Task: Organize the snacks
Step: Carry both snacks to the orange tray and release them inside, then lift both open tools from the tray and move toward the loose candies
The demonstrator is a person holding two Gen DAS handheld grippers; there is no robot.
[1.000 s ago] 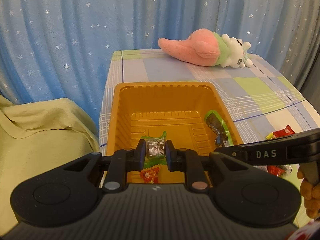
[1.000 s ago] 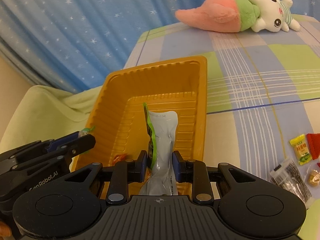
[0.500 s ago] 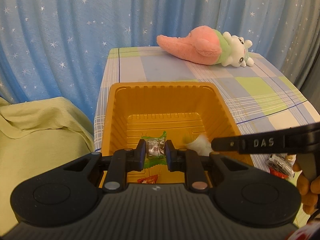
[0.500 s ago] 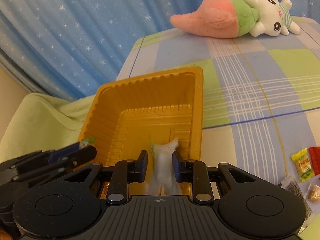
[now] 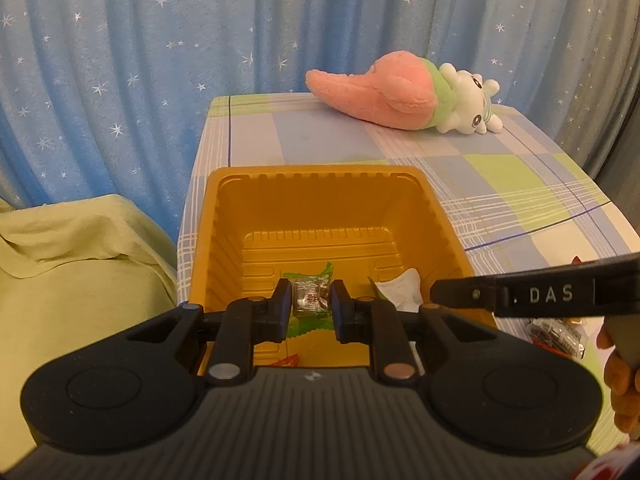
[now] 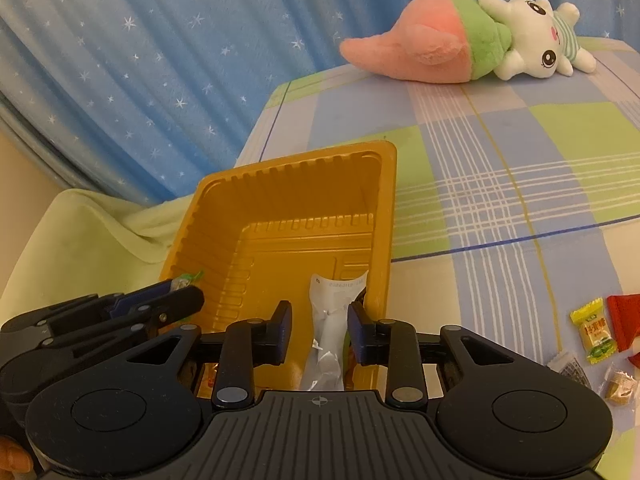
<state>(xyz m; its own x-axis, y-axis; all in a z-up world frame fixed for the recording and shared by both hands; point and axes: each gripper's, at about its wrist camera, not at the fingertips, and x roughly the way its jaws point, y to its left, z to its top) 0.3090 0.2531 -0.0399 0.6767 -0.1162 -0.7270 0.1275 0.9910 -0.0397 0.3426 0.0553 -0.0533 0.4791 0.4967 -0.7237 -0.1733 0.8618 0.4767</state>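
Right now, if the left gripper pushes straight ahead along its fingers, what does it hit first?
Probably the floor of the orange tray. The left gripper is shut on a green-wrapped candy and angled down into it; depth is unclear.

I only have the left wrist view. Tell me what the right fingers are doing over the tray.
Observer: The right gripper has just been opening. Its fingers stand clear of the white pouch between them.
Operator: Report what is left outside the tray.
Observer: A yellow candy lies on the tablecloth, to the right of the orange tray.
Operator: Name anything beside it.
Observer: A tan snack in clear wrap lies nearer the camera than that candy.
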